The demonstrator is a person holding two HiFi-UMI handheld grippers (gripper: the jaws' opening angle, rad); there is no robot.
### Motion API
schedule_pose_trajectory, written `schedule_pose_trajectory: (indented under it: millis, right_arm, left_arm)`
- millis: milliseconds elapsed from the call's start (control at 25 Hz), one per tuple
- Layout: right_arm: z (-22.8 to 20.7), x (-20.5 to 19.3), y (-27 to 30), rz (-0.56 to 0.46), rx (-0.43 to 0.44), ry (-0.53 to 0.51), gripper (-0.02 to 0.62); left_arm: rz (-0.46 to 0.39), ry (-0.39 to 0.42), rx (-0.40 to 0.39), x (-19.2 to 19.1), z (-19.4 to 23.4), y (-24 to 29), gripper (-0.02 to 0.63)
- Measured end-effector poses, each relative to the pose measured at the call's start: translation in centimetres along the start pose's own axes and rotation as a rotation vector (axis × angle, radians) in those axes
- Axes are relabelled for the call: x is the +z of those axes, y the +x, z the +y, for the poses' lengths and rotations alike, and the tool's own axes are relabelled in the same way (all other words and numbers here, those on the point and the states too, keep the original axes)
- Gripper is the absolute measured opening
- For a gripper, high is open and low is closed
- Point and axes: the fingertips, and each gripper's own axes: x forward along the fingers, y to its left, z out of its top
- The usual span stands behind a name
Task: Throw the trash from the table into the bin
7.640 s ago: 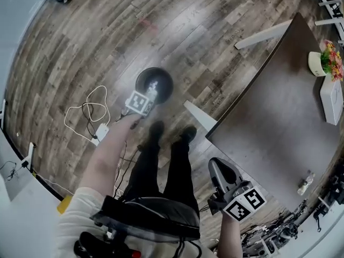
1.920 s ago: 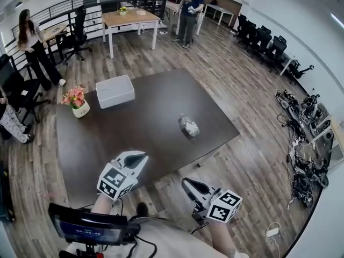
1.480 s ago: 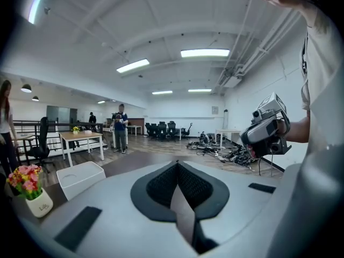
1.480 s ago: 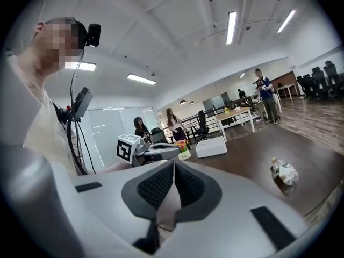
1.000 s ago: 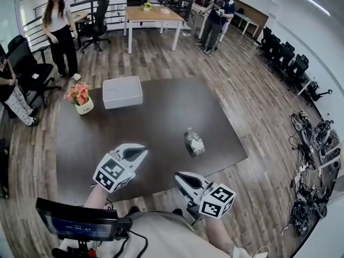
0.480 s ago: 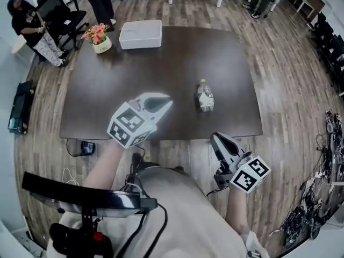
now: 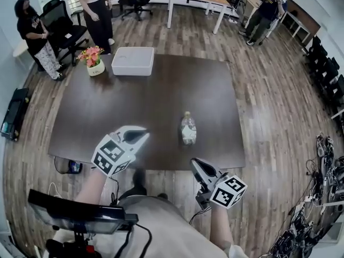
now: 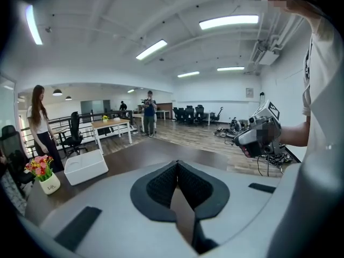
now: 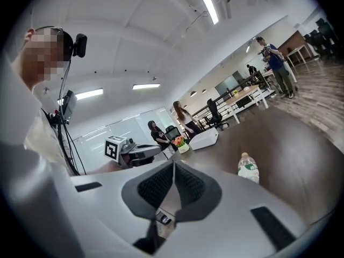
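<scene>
Plastic bottle [image 7: 188, 129] rests on the table [image 7: 134, 106], flowers [image 7: 90, 54] fill the pot [image 7: 96, 69]; left tool [image 7: 144, 135] and right tool [image 7: 196, 164] closed, empty.

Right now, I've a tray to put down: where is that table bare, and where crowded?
Widest bare patch: the table middle, between the white box and the bottle. Right of the bottle is bare too, as is the left side nearer than the flower pot. Crowded: the far left corner, with pot and box side by side.

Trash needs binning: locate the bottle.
Head view: the bottle stands on the table, right of centre near its front edge, just beyond the right hand-held gripper.
</scene>
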Motion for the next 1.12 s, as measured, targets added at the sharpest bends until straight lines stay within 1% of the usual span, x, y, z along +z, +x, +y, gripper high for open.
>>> schedule_pose_trajectory:
  millis: [160, 320, 400, 480, 560, 600, 680, 760, 880, 1040, 1120]
  right_arm:
    - [-0.1, 1.9, 1.1, 0.015, -0.01, -0.011, 0.021]
    - [-0.7, 3.6, 4.2, 0.03, -0.063, -0.039, 0.021]
    - [-1.2, 4.0, 6.2, 0.046, -0.106, -0.047, 0.021]
    - [-2.0, 4.3, 8.2, 0.061, -0.17, -0.044, 0.021]
    - [-3.2, 4.8, 9.7, 0.053, -0.241, -0.013, 0.023]
    - [-4.0, 5.1, 10.2, 0.043, -0.265, 0.015, 0.042]
    - [-5.5, 5.4, 11.2, 0.04, -0.3, 0.065, 0.235]
    - [-6.9, 5.4, 12.5, 0.055, -0.355, 0.059, 0.236]
    - [-8.9, 4.5, 14.1, 0.11, -0.43, -0.002, 0.256]
    - [-13.9, 3.1, 15.5, 0.206, -0.503, -0.099, 0.299]
    - [-16.6, 2.1, 15.8, 0.273, -0.533, -0.138, 0.307]
  left_arm:
    - [-0.018, -0.001, -0.002, 1.4, 1.1, 0.3, 0.012]
    - [-0.052, -0.016, -0.031, 1.9, 4.6, 1.3, 0.012]
    - [-0.067, -0.025, -0.052, 1.8, 6.8, 1.6, 0.012]
    - [-0.077, -0.036, -0.075, 1.5, 9.0, 1.6, 0.012]
    - [-0.085, -0.047, -0.098, 1.2, 10.7, 1.8, 0.012]
    - [-0.089, -0.053, -0.109, 1.0, 11.4, 2.0, 0.012]
    - [-0.094, -0.065, -0.128, 0.6, 12.4, 2.7, 0.012]
    - [-0.087, -0.07, -0.141, -0.1, 13.8, 3.3, 0.012]
    - [-0.076, -0.075, -0.14, -1.2, 15.1, 3.8, 0.012]
    - [-0.092, -0.057, -0.098, -1.5, 16.5, 4.9, 0.012]
    - [-0.08, -0.057, -0.079, -1.5, 16.7, 5.5, 0.012]
